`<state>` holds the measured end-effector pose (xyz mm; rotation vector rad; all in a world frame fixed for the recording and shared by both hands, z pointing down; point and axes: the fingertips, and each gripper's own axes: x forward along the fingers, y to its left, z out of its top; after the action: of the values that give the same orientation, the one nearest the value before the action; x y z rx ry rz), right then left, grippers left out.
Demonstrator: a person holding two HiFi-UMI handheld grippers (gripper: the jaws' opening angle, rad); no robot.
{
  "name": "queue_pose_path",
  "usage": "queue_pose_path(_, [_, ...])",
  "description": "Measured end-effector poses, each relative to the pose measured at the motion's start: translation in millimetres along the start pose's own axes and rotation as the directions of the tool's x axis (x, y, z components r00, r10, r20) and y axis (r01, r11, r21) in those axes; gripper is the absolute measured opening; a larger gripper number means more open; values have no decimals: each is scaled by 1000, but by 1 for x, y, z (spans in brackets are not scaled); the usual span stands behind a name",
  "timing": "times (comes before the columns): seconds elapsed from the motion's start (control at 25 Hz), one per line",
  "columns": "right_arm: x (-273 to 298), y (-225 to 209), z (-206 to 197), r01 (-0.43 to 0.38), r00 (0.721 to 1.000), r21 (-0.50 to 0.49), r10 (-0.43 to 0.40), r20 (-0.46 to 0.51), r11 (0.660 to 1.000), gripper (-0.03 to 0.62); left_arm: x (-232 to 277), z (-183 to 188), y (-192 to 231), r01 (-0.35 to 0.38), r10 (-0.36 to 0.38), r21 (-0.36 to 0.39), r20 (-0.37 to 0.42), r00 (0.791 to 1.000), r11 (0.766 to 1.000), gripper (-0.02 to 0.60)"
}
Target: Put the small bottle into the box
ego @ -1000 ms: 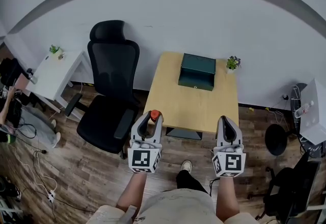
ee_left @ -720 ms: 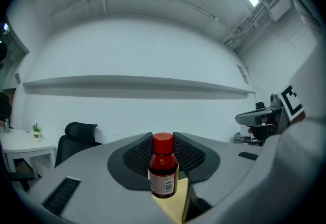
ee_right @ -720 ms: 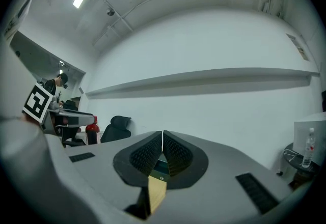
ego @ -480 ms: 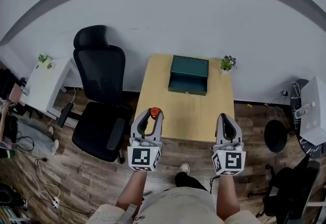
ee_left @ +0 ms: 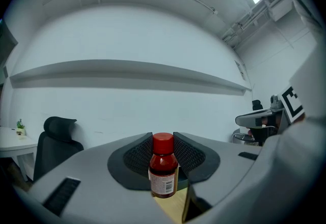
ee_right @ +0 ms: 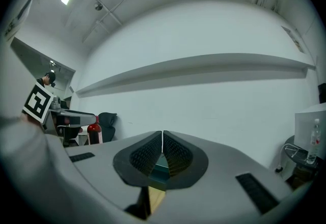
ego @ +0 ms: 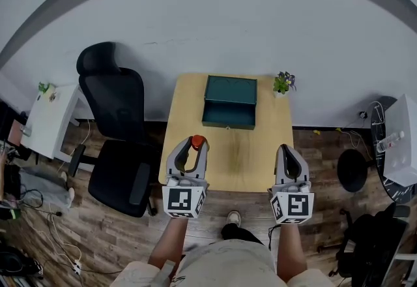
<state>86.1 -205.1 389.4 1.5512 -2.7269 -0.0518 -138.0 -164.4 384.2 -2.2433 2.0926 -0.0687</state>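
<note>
Head view: a person stands at the near edge of a wooden table (ego: pixel 260 155) and holds a gripper in each hand.
Left gripper (ego: pixel 190 149): it squeezes the small bottle (ego: pixel 198 143) between its two jaws.
Left gripper view: the small bottle stands straight up between the black pads. It has a red cap, a dark red body and a white label.
Right gripper (ego: pixel 290 152): it is clenched tight. The jaw tips touch and nothing is between them.
Right gripper view: a bit of the green box and the table peeks out under the closed jaws.
Small bottle: it is up in the air over the near left part of the table, not in the box.
Box (ego: pixel 228 115): it is dark green and its lid looks lifted. It sits on the far part of the table, well apart from both grippers.
Plant (ego: pixel 281 83): a little pot at the far right corner of the table, just beside the box.
Chair (ego: pixel 111 103): black, standing to the left of the table.
</note>
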Motion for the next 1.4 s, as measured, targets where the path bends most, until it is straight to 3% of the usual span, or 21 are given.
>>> queue_pose_path(0.44, [27, -53, -5, 44, 999, 27, -44, 9, 999, 21, 65, 5, -29, 57, -57, 28, -6, 998, 998, 132])
queue_pose_path(0.64, [33, -70, -6, 75, 997, 27, -75, 4, 997, 21, 78, 10, -34, 77, -77, -6, -1, 997, 997, 132])
queue_pose_path(1.4, [118, -59, 5, 155, 988, -19, -155, -8, 988, 21, 173, 2, 16, 192, -192, 1, 9, 981, 981, 132])
